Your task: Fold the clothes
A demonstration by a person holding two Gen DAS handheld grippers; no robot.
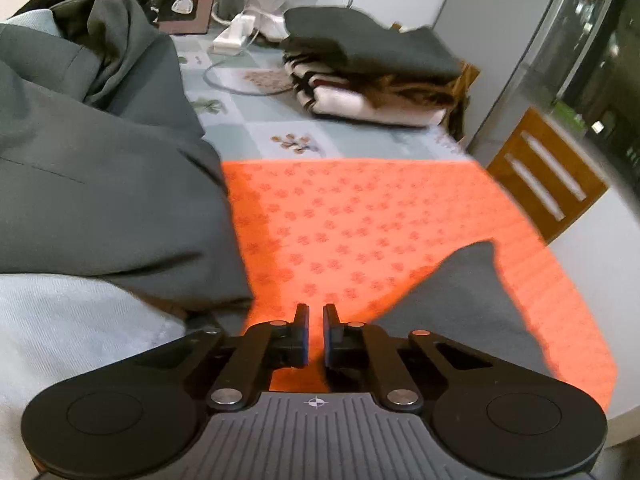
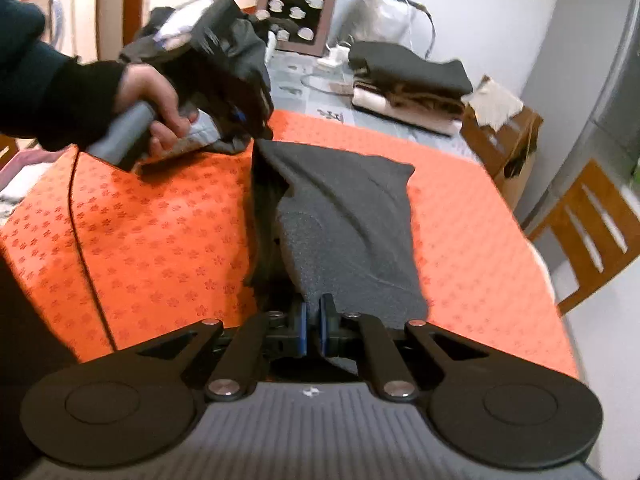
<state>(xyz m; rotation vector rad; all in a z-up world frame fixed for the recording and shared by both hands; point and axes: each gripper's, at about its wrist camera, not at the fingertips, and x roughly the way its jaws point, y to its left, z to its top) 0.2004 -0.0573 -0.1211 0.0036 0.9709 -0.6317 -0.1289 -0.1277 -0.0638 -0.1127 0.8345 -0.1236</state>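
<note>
On the orange mat that covers the near end of the table, a dark grey garment lies as a long strip, its long axis running from the right gripper straight away toward the far edge of the mat. The right gripper's jaws are drawn nearly together, and the near end of the strip appears pinched between the pads. At the far left corner of the strip, the left gripper, held in the person's hand, meets the cloth where it rises to a peak. From its own camera the left gripper shows jaws almost closed with only orange mat in the slit; whether cloth is caught at its tips cannot be told. Judgement: each hand sits at one end of the strip, so the coming fold most likely runs along that axis. A stack of folded clothes stands well apart at the table's far side.
</note>
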